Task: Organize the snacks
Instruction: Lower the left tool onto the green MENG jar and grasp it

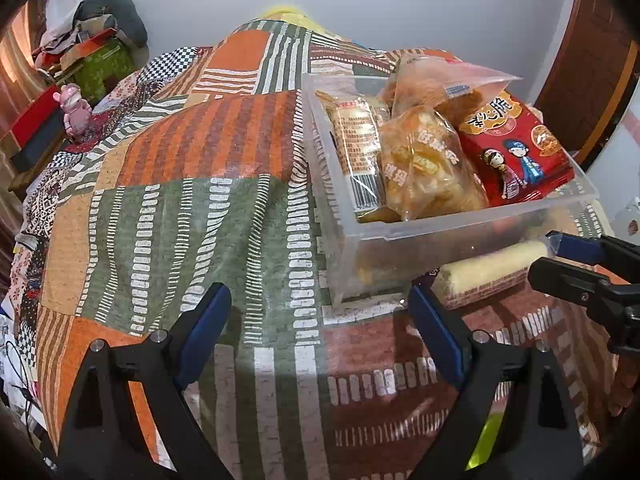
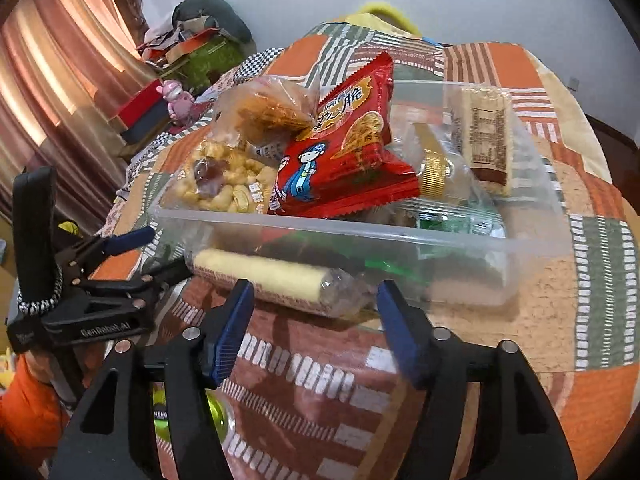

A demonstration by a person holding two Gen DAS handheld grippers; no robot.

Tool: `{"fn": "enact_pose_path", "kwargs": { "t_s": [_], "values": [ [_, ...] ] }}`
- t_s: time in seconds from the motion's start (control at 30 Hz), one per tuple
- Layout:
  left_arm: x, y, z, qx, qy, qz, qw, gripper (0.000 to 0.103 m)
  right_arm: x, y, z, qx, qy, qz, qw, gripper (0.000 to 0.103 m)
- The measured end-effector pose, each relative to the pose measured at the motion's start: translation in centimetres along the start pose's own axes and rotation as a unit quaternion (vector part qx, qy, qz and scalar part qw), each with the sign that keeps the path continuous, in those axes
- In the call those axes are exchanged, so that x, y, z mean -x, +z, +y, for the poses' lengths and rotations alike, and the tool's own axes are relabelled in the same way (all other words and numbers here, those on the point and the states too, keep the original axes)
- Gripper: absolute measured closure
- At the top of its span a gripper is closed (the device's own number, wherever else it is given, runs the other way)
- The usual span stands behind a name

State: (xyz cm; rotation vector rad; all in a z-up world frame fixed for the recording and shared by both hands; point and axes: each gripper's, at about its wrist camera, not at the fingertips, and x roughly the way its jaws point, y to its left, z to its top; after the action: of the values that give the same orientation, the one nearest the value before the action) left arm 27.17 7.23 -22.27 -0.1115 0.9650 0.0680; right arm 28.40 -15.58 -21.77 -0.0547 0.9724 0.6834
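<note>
1. Snacks already fill the clear bin on the patchwork cloth: a red packet, a popcorn bag, a crisp bag and a wrapped bar leaning on the far wall.
2. One item lies outside, a pale yellow roll in clear wrap, flat on the cloth and just beside the bin's near wall, lengthways along it.
3. The right gripper hovers over the roll's clear end, jaws half apart, pads not touching it, nothing held.
4. The left gripper stands wide open over bare cloth near the bin's corner, also empty; in the right view it sits close to the roll's other end.
5. Handling, as I judge it: the roll looks light and puffed, likely brittle, so a hard squeeze could crush it. The wrap is glossy and probably slippery, and the loose twisted end would slide or tear if pinched alone.
6. Best hold: across the roll's middle, pads on the two long sides, with gentle pressure.
7. The bin is piled above its rim, so the roll probably needs a gap at the wrapped-bar side, or it may tip off the heap.
</note>
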Motion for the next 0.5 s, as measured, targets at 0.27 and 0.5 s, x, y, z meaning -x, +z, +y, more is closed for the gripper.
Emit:
{"fn": "enact_pose_path", "kwargs": {
  "t_s": [0.27,0.5],
  "values": [
    [1.1,-0.9,-1.6,-0.012,-0.024,0.009,0.9996,0.015,1.5,-1.2,-0.9,-0.011,0.021,0.005,1.0,0.04],
    [3.0,-2.0,-6.7,-0.074,-0.083,0.002,0.9938,0.015,3.9,-4.3,-1.8,-0.01,0.02,0.017,1.0,0.043]
  ]
}}
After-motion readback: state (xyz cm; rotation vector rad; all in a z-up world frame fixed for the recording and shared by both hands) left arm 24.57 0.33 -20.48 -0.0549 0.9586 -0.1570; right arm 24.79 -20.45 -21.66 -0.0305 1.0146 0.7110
